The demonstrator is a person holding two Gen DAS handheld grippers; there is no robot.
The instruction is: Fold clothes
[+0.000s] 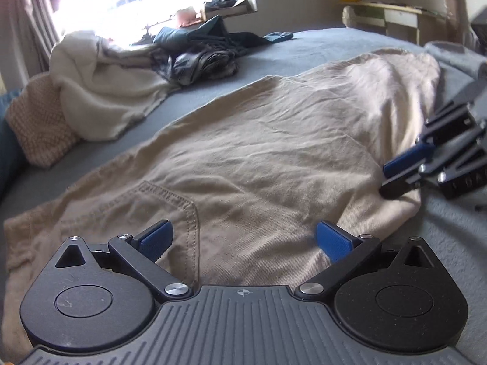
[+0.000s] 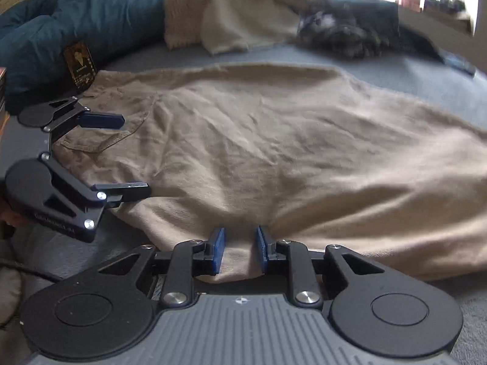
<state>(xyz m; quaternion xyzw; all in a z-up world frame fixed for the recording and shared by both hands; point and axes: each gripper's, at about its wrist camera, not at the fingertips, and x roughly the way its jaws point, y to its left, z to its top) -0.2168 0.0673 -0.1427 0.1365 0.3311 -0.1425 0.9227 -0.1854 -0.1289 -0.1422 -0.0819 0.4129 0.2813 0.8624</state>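
Grey bedding (image 1: 319, 48) covers the bed that serves as the work surface, with a bright window behind it and a desk off in the corner. Spread across the middle lies a pair of beige trousers (image 1: 258, 140), seat side up to judge by the stitched back pocket (image 1: 170, 210), flat but creased. Whether they are already doubled leg over leg cannot be told from these views.

The left gripper (image 1: 243, 240) hovers over the pocket end with its blue pads spread wide and nothing between them. The right gripper (image 2: 240, 249) sits at the near edge of the cloth, its pads drawn close together with a tongue of beige fabric between them; they look to be pinching the trousers' edge, though a slim gap shows on either side.

At the far side of the bed sits a heap: a cream garment (image 1: 100, 76), dark clothes (image 1: 204, 57), and a pink knit (image 1: 39, 121). None of these looks folded, so by this judgement much of the job remains, the trousers being the piece in hand.
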